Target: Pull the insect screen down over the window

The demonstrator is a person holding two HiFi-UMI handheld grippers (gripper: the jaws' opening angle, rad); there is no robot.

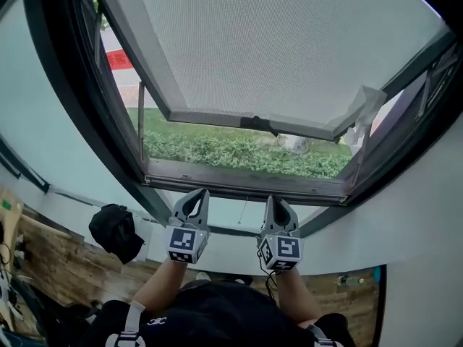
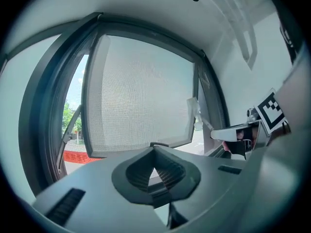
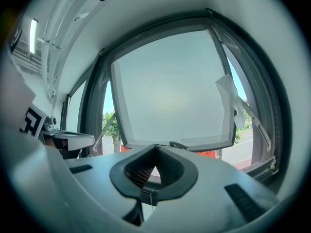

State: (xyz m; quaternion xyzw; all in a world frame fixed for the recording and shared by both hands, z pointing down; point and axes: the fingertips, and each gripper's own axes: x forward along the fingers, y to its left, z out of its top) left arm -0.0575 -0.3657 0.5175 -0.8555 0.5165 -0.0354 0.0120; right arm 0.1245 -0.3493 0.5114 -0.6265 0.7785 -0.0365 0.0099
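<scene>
The grey mesh insect screen (image 1: 275, 42) covers the upper part of the open window. Its bottom bar (image 1: 217, 119) carries a small dark handle (image 1: 258, 123) at the middle, and below it the opening shows grass. My left gripper (image 1: 197, 194) and right gripper (image 1: 278, 202) are side by side under the window's lower frame (image 1: 246, 183), both shut on nothing and apart from the screen. The left gripper view has the left gripper (image 2: 154, 152) pointing at the screen (image 2: 141, 96) and handle (image 2: 159, 143). The right gripper (image 3: 156, 149) faces the screen (image 3: 170, 96) likewise.
A crumpled white film scrap (image 1: 363, 113) hangs at the screen's lower right corner. A black cap (image 1: 116, 231) lies on the ledge at the left. A hedge (image 1: 239, 150) and a red banner (image 1: 119, 60) are outside. Wooden floor (image 1: 58, 266) lies below.
</scene>
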